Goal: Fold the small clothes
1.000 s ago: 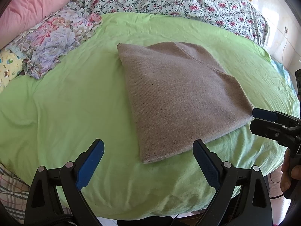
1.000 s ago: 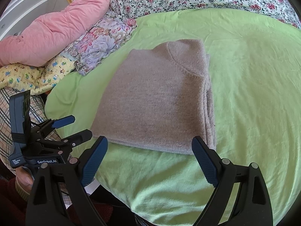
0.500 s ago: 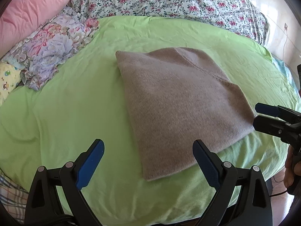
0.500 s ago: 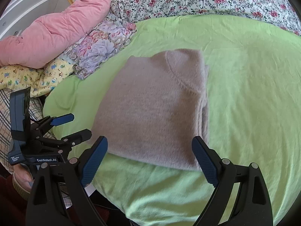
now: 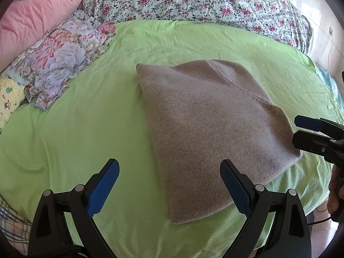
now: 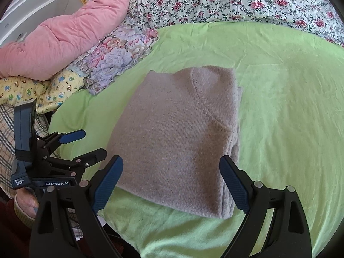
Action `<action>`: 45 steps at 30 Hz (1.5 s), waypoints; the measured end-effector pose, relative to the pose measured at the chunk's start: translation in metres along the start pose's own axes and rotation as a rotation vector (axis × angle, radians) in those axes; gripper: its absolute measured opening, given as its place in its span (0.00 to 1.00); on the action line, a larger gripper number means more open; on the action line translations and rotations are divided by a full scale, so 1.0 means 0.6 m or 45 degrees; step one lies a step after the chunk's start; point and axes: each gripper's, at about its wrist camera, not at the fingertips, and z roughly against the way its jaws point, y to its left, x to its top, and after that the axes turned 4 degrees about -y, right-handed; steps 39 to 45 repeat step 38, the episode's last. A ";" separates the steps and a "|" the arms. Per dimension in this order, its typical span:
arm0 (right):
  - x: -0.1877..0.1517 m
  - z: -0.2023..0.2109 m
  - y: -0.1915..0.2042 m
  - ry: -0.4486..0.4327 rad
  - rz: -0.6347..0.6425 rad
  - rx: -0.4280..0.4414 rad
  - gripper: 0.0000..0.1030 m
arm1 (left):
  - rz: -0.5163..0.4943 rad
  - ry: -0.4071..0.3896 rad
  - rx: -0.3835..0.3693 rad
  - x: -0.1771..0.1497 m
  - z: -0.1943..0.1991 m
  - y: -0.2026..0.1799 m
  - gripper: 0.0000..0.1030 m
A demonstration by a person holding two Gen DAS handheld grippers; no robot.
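A taupe knit sweater [image 5: 212,129] lies folded into a neat rectangle on the green sheet [image 5: 86,129]; in the right wrist view the sweater [image 6: 178,137] shows a curved seam and stacked layers along its right edge. My left gripper [image 5: 169,185] hovers open above the sweater's near left corner, holding nothing. My right gripper [image 6: 172,182] is open too, above the sweater's near edge, empty. Each gripper shows in the other's view: the right gripper [image 5: 301,129] at the sweater's right corner, the left gripper [image 6: 86,144] at the bed's left edge.
A floral duvet [image 5: 193,2] covers the far side of the bed. A pink quilt [image 6: 64,36], a ruffled floral cloth [image 6: 116,56] and a yellow cartoon-print cloth [image 6: 43,88] pile up at the left. A person's hand [image 5: 335,193] grips the right tool.
Both grippers have drawn slightly back and up from the sweater, which now sits a little further away in each view. The sweater has not moved and the jaws stay wide.
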 end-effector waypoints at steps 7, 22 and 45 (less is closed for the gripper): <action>0.006 -0.010 -0.010 0.010 -0.003 0.005 0.89 | 0.001 0.005 0.005 0.007 -0.007 0.001 0.93; 0.008 -0.015 -0.016 0.008 -0.008 0.006 0.89 | 0.008 0.020 0.010 0.015 -0.011 -0.004 0.92; 0.003 -0.011 -0.016 0.006 -0.007 0.011 0.91 | 0.037 -0.006 -0.006 0.006 0.007 -0.003 0.92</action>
